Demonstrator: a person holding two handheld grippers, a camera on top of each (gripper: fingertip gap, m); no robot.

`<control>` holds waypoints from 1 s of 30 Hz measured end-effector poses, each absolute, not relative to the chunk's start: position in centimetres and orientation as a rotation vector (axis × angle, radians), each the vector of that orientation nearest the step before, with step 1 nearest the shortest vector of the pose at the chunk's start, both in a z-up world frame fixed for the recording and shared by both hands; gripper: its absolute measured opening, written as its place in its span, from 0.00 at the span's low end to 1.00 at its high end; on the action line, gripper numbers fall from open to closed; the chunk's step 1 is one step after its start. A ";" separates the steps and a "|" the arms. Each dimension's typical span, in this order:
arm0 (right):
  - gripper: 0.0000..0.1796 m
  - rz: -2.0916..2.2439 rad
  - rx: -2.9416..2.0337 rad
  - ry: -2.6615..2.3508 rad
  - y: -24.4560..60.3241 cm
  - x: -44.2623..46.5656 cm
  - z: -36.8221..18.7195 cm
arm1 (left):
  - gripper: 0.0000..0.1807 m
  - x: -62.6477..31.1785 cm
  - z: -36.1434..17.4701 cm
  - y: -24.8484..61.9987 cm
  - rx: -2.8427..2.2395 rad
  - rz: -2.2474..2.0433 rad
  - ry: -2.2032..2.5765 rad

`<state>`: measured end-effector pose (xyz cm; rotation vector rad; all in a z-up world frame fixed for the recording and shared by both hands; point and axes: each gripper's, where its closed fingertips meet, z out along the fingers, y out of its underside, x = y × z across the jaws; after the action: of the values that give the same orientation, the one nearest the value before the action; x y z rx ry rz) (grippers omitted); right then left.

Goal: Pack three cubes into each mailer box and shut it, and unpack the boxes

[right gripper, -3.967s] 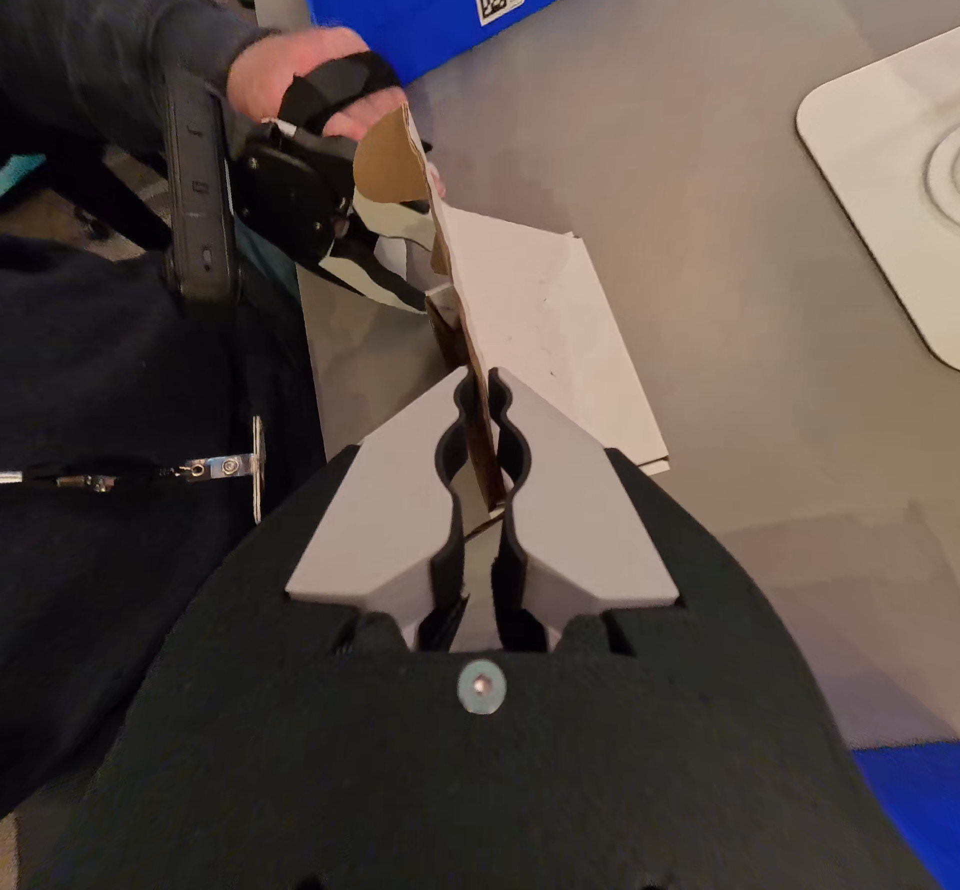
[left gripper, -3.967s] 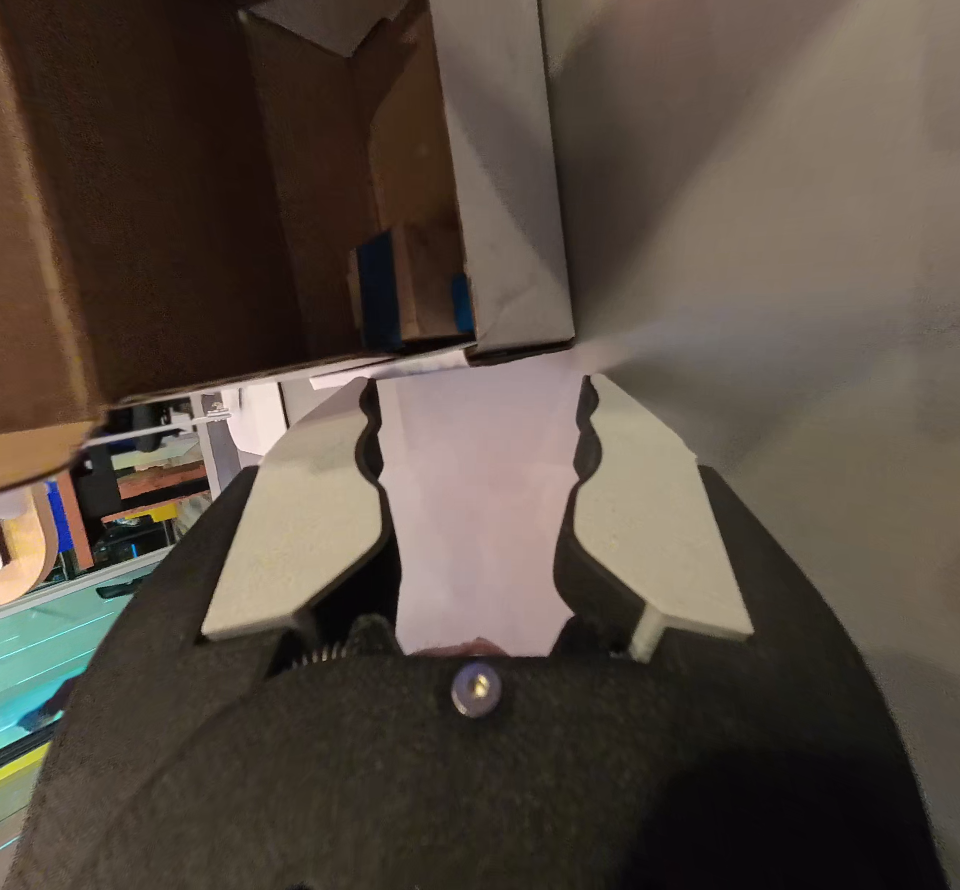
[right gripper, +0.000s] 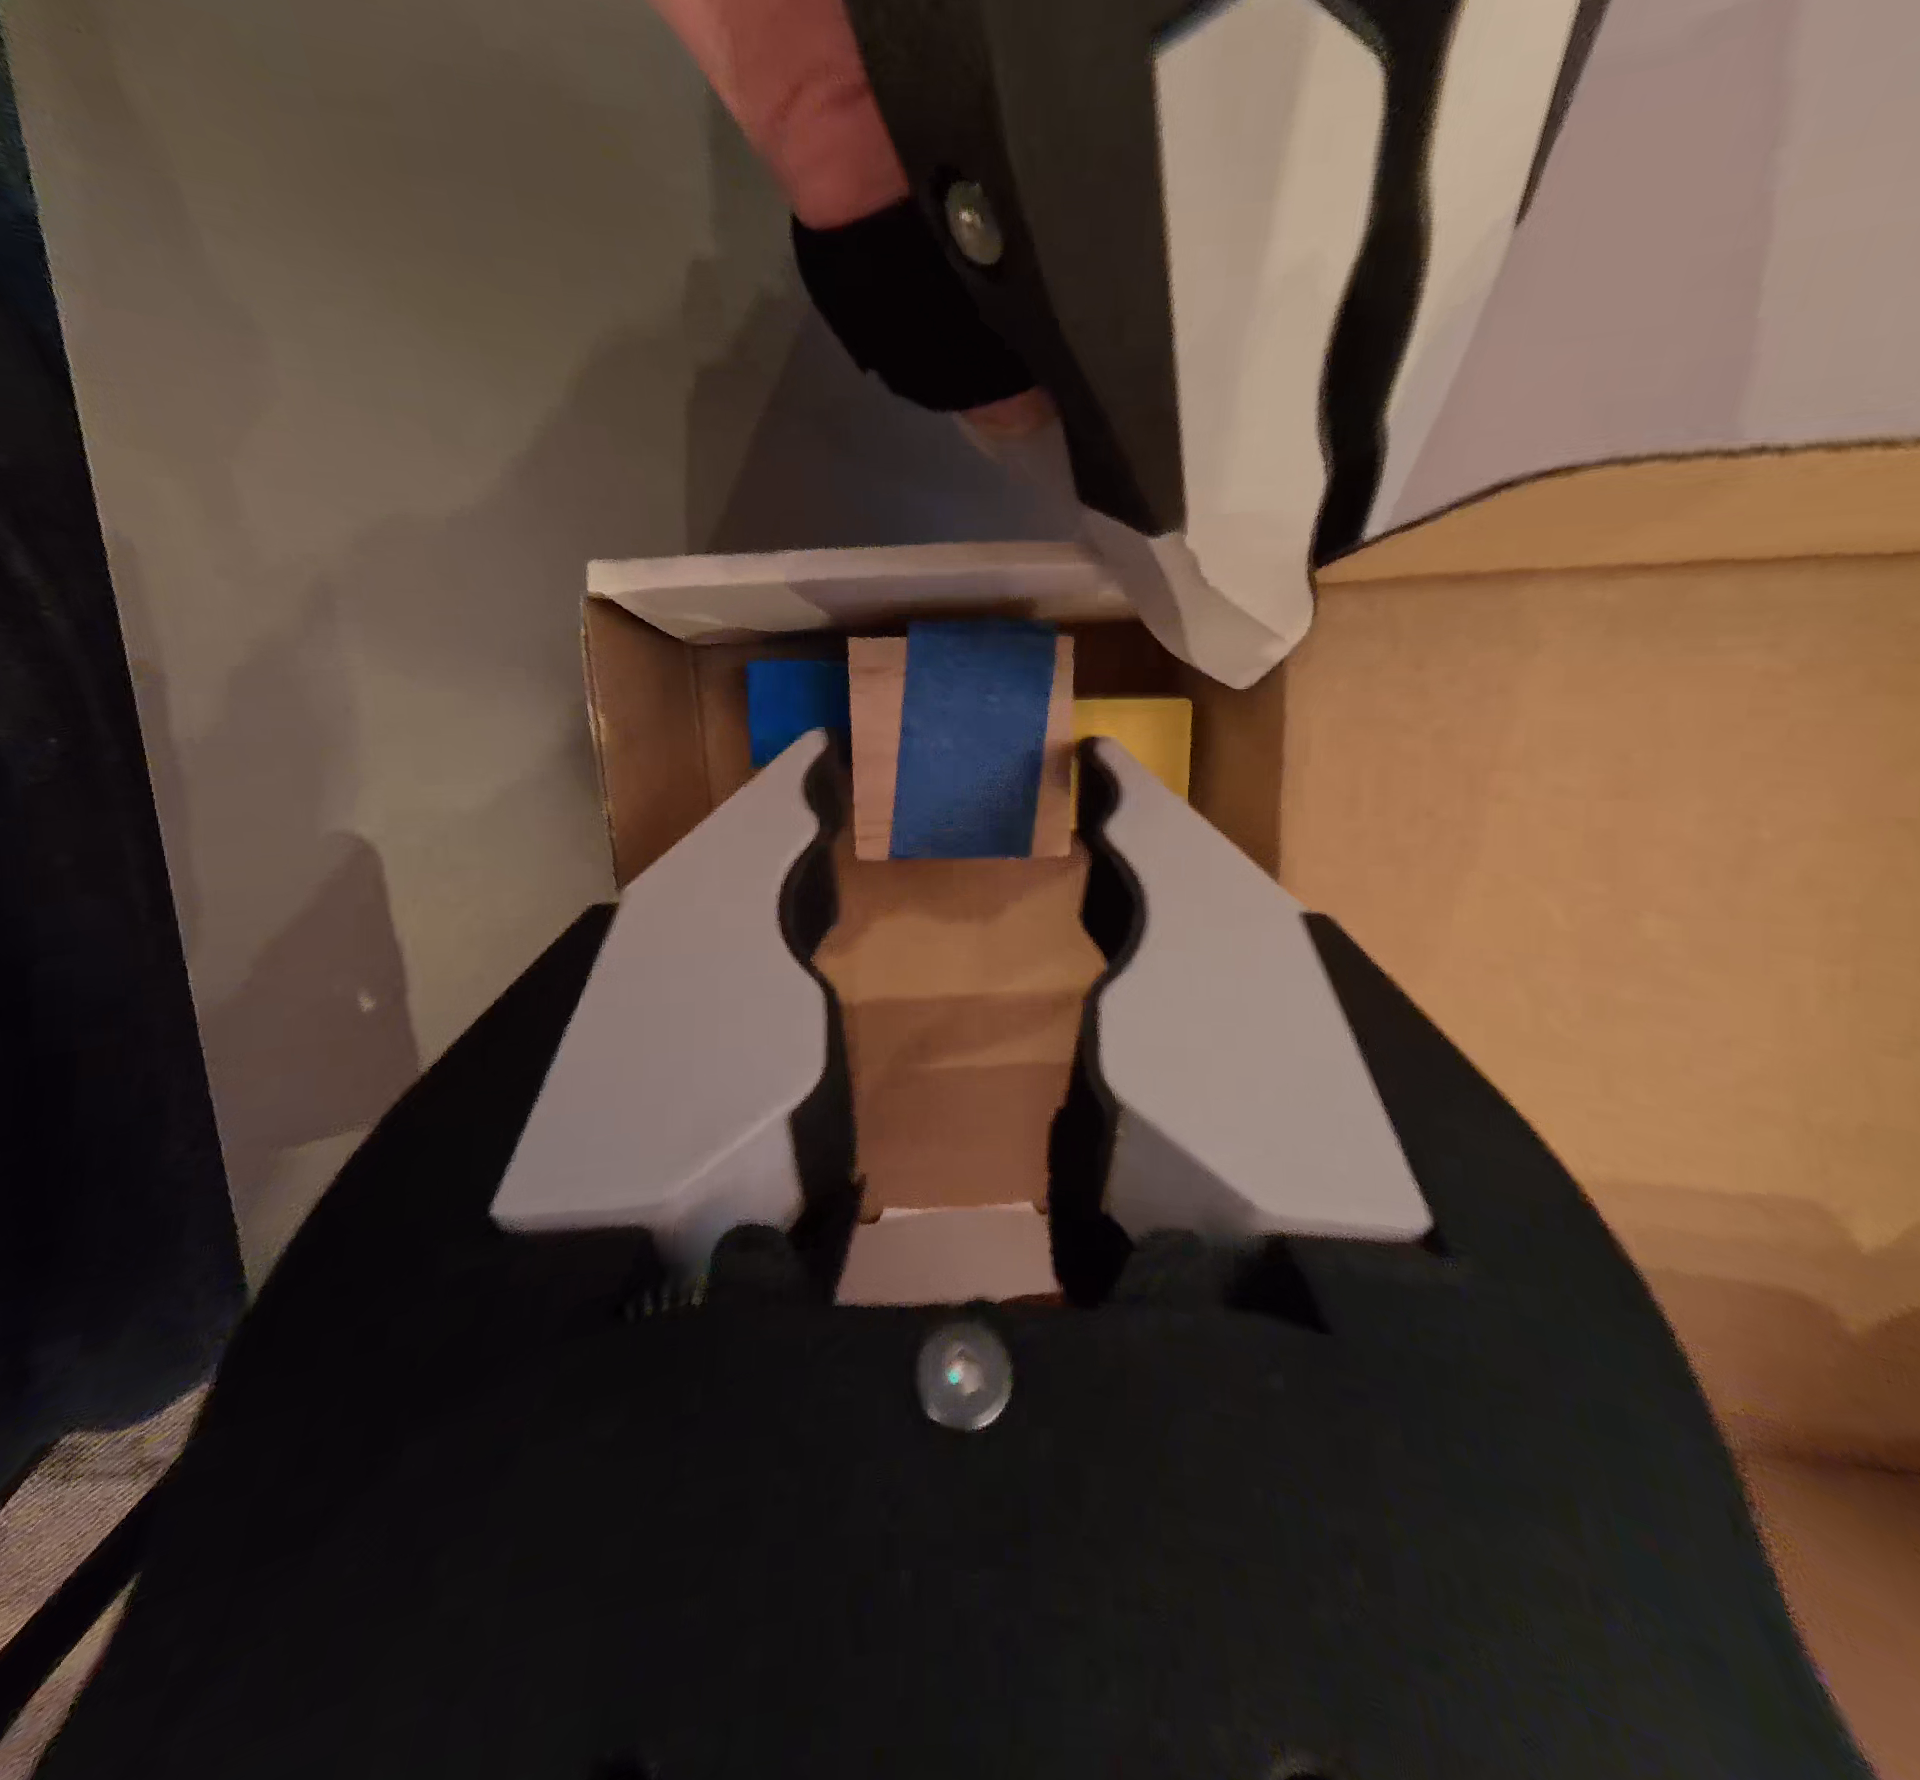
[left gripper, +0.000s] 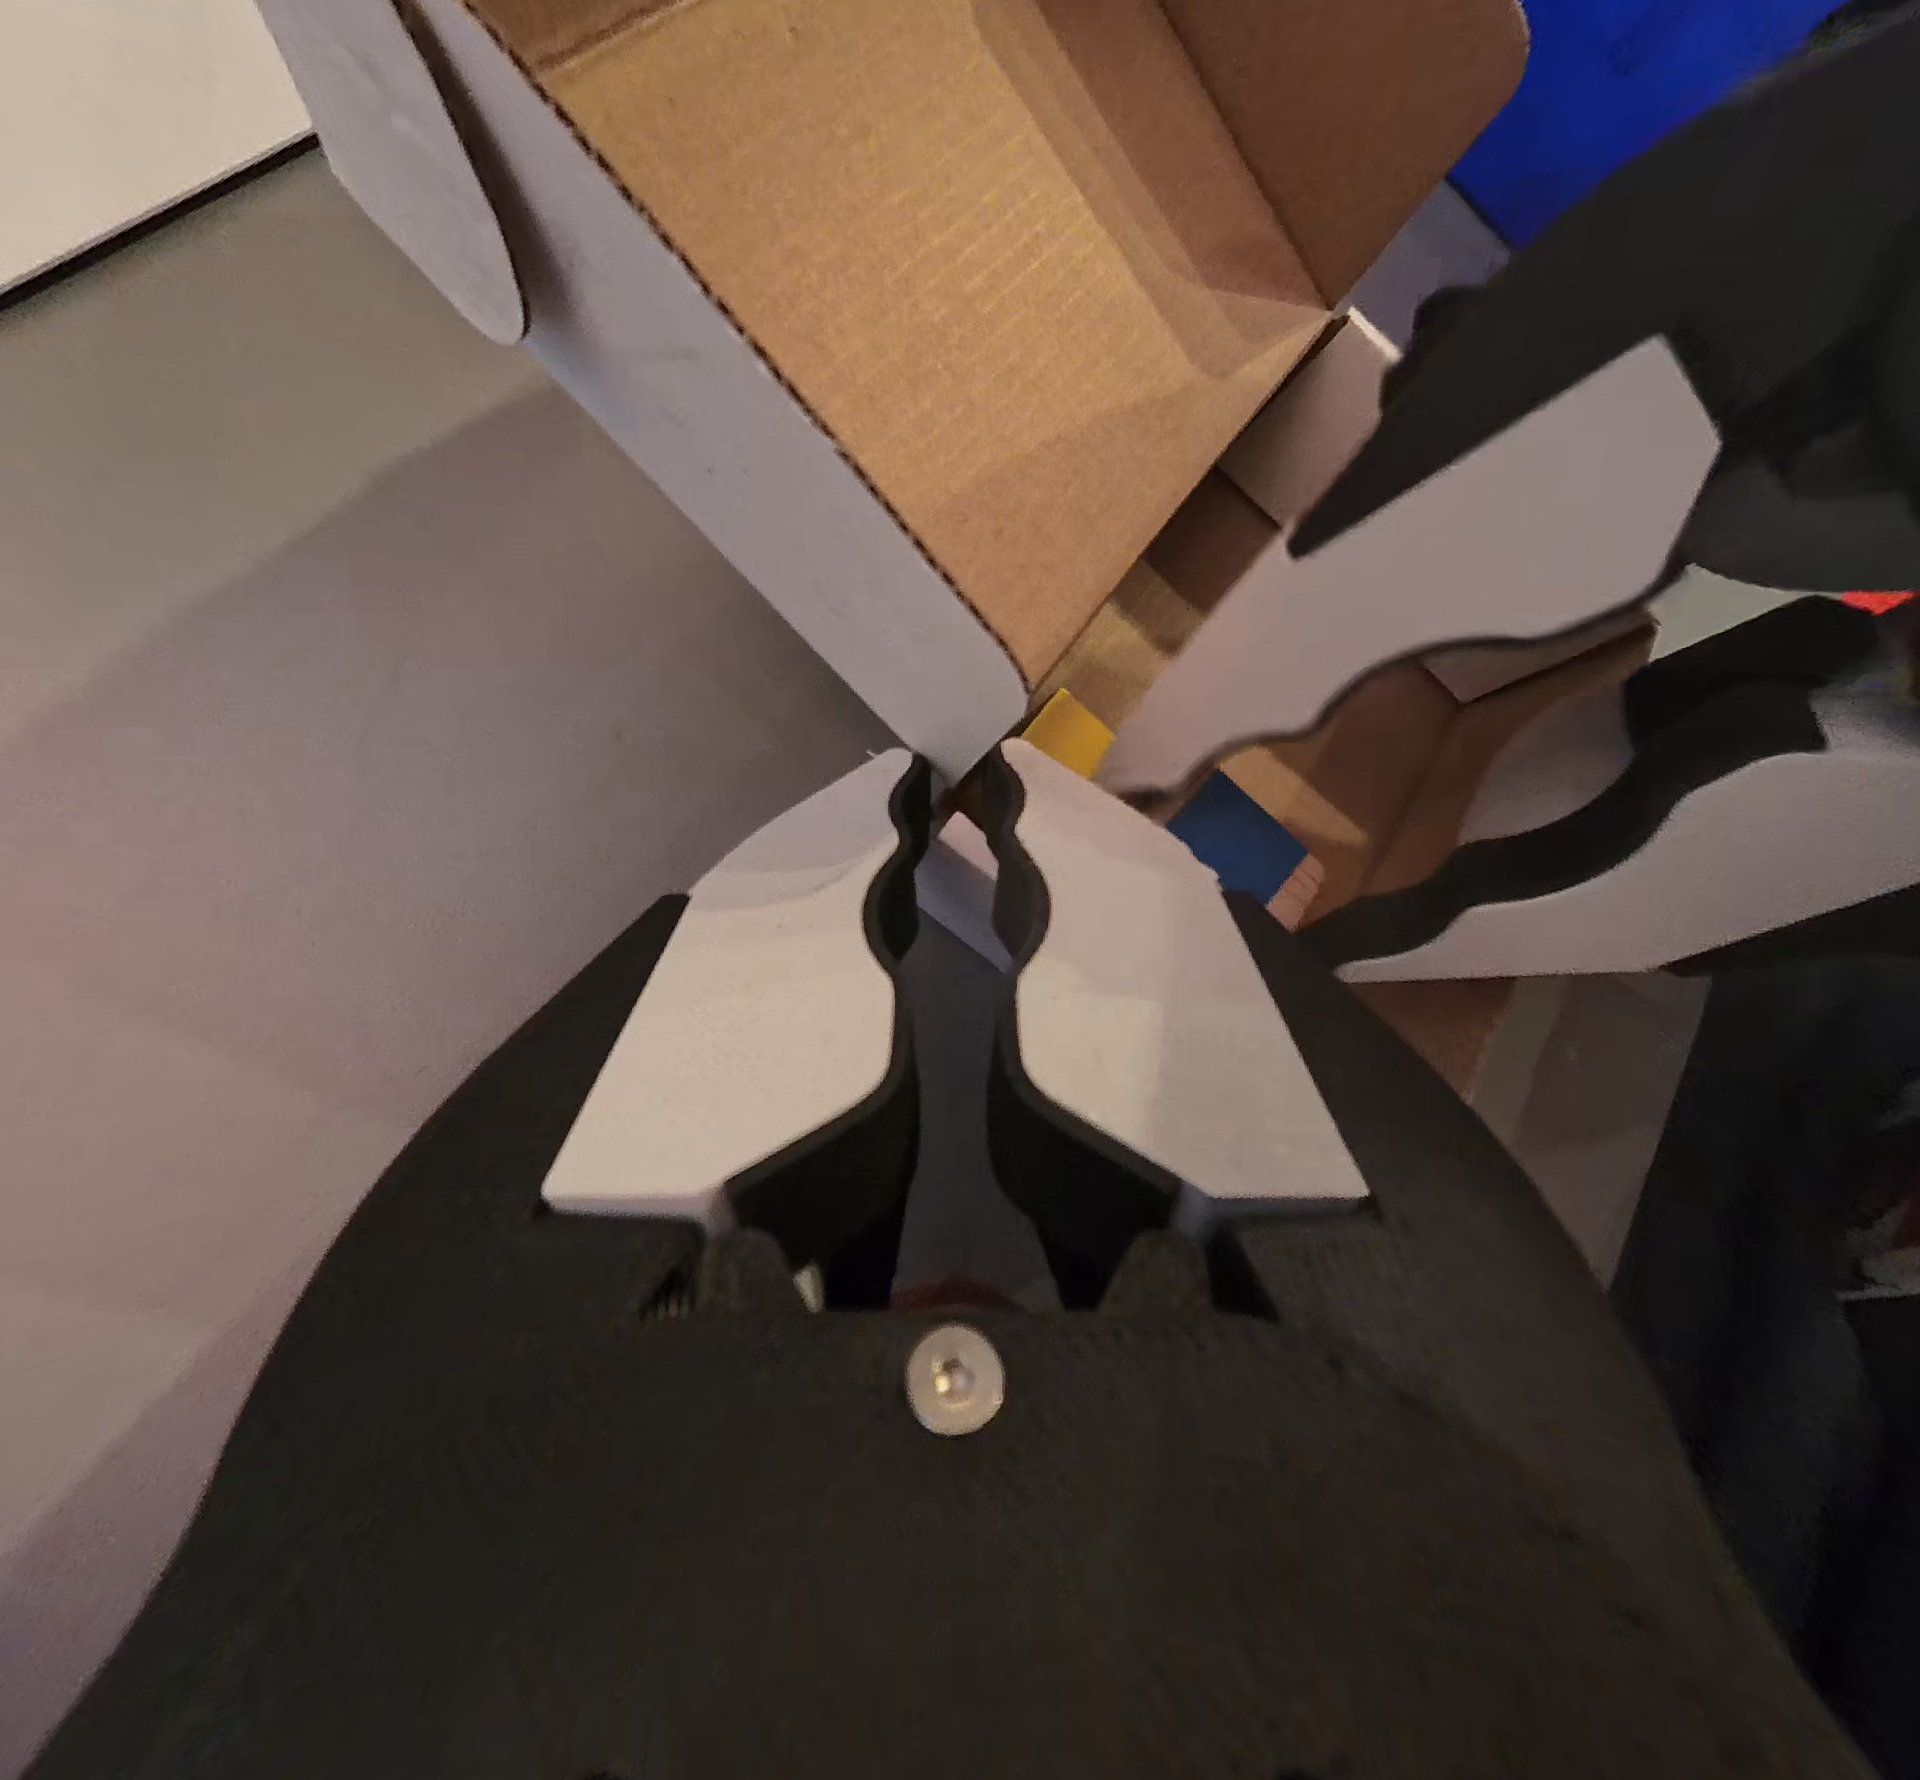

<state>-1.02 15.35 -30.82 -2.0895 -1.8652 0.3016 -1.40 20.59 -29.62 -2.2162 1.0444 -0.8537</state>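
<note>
A white mailer box [left gripper: 727, 442] with a brown inside stands open on the grey table. My left gripper [left gripper: 956, 785] is shut on the near corner of its raised lid; it also shows in the right wrist view [right gripper: 1278, 608], pinching the white flap. Inside the box lie a yellow cube [left gripper: 1070, 743], a blue cube [left gripper: 1236, 842] and a wooden cube with blue tape [right gripper: 961, 743]. My right gripper [right gripper: 956, 754] is open inside the box, one fingertip on each side of the taped cube. The blue cube [right gripper: 790, 702] and the yellow cube [right gripper: 1132, 743] sit behind it.
A blue bin [left gripper: 1662, 16] stands beyond the box at the far right. A white mat [left gripper: 104, 68] lies at the far left on the grey table [left gripper: 312, 691]. A person's hand [right gripper: 779, 68] holds the left gripper above the box.
My right gripper has let go of the flap, opened and moved into the box around the taped cube. My left gripper, open before, has shut on the lid corner.
</note>
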 end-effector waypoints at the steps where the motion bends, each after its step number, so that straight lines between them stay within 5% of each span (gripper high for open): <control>1: 0.22 0.298 -2.083 -1.869 15.3 -1.1 -30.8 | 0.05 -1.4 -29.6 20.6 -2.215 -0.853 1.046; 20: 0.22 0.199 -1.891 -1.778 14.9 1.9 -23.4 | 0.05 -1.4 -29.6 20.6 -2.203 -0.845 1.056; 30: 0.22 0.031 -2.006 -1.622 13.4 17.0 -16.7 | 0.05 -1.5 -29.6 20.6 -2.201 -0.853 1.059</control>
<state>17.04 13.36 -16.72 -2.0065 -1.6219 0.0310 -1.45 20.64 -29.64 -2.2014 1.0586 -0.8530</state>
